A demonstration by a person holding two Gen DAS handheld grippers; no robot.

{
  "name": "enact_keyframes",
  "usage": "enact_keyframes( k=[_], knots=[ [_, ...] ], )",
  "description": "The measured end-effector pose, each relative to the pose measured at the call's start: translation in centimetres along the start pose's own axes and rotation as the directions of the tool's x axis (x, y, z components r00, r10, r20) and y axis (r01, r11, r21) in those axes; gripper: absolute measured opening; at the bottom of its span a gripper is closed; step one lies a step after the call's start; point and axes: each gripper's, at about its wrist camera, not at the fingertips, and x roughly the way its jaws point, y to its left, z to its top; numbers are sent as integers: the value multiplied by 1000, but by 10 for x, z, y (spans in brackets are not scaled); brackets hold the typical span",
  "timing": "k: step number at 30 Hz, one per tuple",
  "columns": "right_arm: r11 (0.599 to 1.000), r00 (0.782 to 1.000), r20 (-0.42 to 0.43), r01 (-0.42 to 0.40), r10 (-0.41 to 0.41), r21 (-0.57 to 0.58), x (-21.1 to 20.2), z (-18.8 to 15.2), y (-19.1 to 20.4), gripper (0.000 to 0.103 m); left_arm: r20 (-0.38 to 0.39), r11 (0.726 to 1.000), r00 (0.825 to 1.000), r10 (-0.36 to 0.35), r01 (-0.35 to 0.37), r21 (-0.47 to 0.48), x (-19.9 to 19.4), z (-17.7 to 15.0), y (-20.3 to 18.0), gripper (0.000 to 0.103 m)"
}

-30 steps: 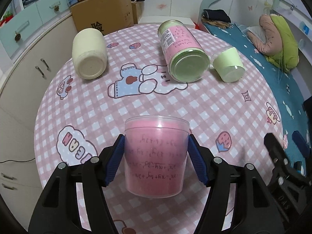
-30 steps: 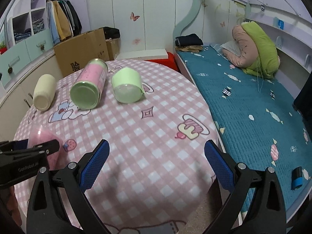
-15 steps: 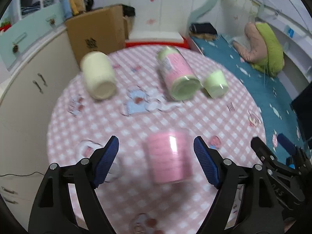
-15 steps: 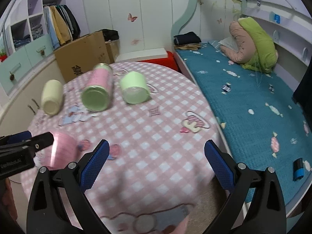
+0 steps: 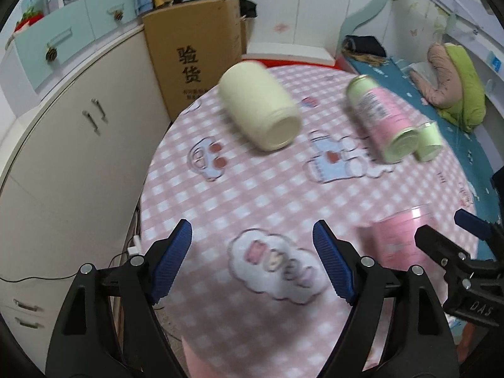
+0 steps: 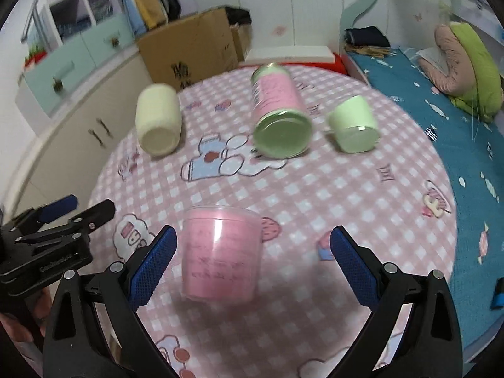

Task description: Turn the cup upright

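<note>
The tablecloth (image 6: 346, 195) is a pink-and-white check printed with blue, white and pink cartoon figures. On it are a translucent pink cup (image 6: 220, 255), a cream jar (image 6: 159, 124), a pink can (image 6: 278, 111) with pale green ends, and a pale green cup (image 6: 354, 126). Both the left gripper (image 5: 252, 261) and the right gripper (image 6: 252, 260) are black with 2 blue ribbed pads (image 6: 151, 261) each.
</note>
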Motion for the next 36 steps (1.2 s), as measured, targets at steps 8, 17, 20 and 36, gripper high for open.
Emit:
enact_keyframes(
  k=[8, 17, 20, 36],
  knots=[
    [997, 991, -132, 25, -35, -72, 41, 11, 25, 94, -61, 998, 997, -47, 44, -46, 27, -8, 26, 80],
    [997, 984, -168, 59, -68, -56, 51, 14, 17, 64, -81, 994, 993, -91, 86, -65, 41, -9, 30, 80],
    [993, 989, -112, 87, -95, -74, 41, 17, 15, 64, -73, 994, 993, -90, 85, -67, 39, -7, 30, 80],
    [983, 989, 8, 146, -146, -113, 47, 32, 15, 83, -27, 997, 997, -79, 78, -25, 29, 9, 8, 80]
  ],
)
